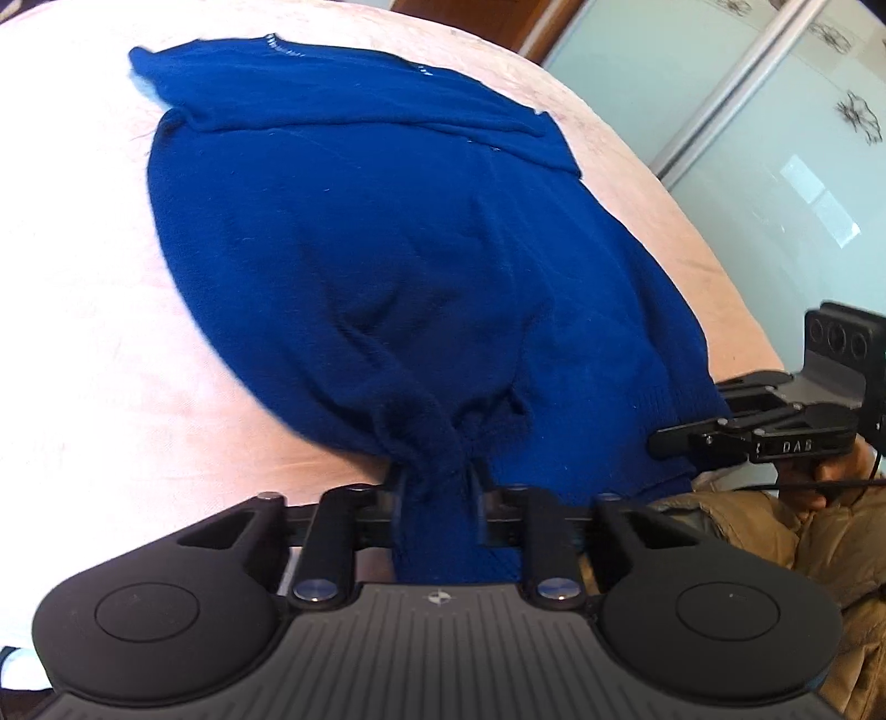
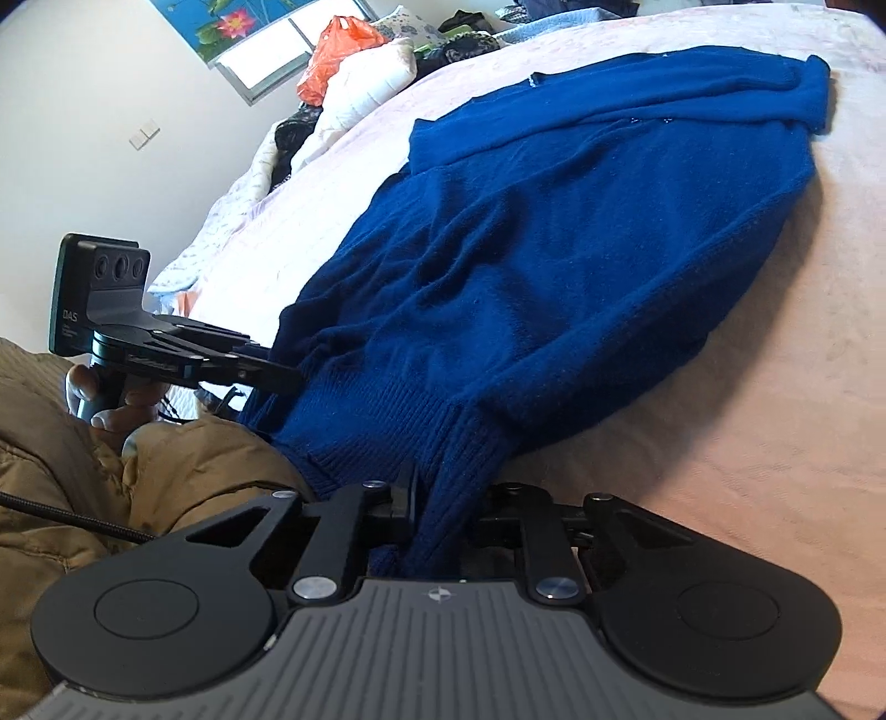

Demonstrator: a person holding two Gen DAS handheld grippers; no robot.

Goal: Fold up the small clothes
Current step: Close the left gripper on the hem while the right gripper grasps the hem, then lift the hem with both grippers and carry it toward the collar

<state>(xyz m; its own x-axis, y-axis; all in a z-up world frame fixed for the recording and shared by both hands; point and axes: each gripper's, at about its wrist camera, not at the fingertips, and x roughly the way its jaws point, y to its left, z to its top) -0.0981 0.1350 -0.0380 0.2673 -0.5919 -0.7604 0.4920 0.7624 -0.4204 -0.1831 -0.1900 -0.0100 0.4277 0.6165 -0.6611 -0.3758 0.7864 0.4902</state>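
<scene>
A dark blue knitted sweater (image 1: 387, 266) lies spread on a pale pink bed, its sleeves folded across the far end. In the left wrist view my left gripper (image 1: 437, 493) is shut on a bunched near corner of the sweater's hem. The right gripper (image 1: 673, 443) shows at the right edge of that view, its fingers at the hem's other corner. In the right wrist view my right gripper (image 2: 443, 498) is shut on the ribbed hem of the sweater (image 2: 554, 249), and the left gripper (image 2: 277, 379) bites the hem at the left.
The pink bed cover (image 2: 747, 443) stretches around the sweater. Pillows, an orange bag (image 2: 332, 50) and piled clothes sit at the bed's far end. A person's tan jacket (image 2: 83, 471) is close below the grippers. A glass wardrobe door (image 1: 747, 138) stands beyond the bed.
</scene>
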